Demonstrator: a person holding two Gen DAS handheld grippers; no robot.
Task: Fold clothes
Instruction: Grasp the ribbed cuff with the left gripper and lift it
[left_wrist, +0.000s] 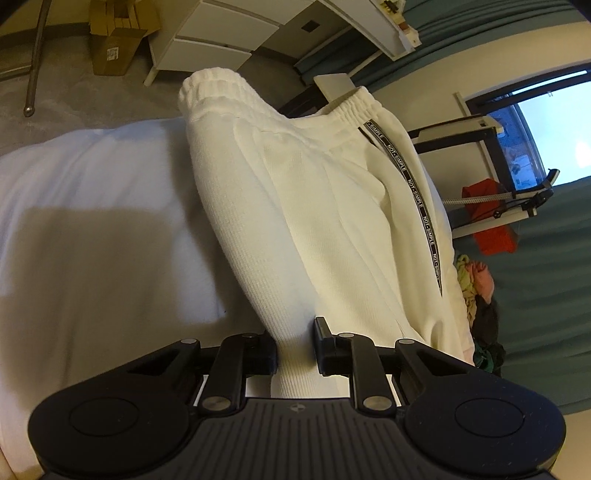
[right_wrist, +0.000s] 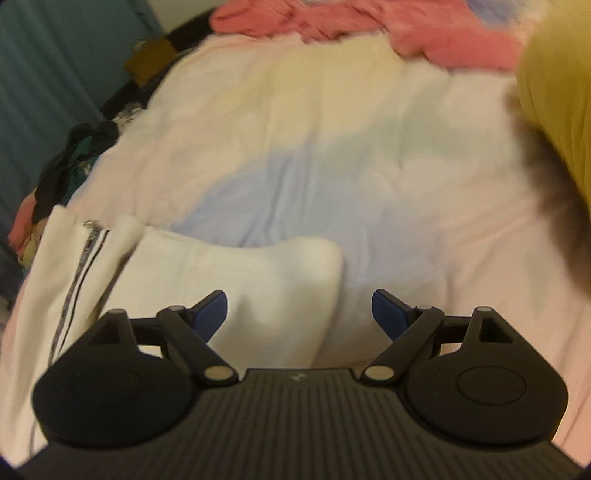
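White trousers (left_wrist: 295, 206) pinched in left gripper (left_wrist: 295, 349) jaws, waistband edge farthest; right gripper (right_wrist: 300, 314) jaws wide, empty.

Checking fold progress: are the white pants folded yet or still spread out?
Partly folded: the pants lie lengthwise, legs doubled on the bed, not flat. The left claw is shut on one end.

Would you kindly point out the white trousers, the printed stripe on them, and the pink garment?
white trousers (left_wrist: 295, 206): left wrist view, on the leg fabric above the gripper.
printed stripe (left_wrist: 413, 184): left wrist view, midway down the black lettered band.
pink garment (right_wrist: 369, 18): right wrist view, on its crumpled middle.
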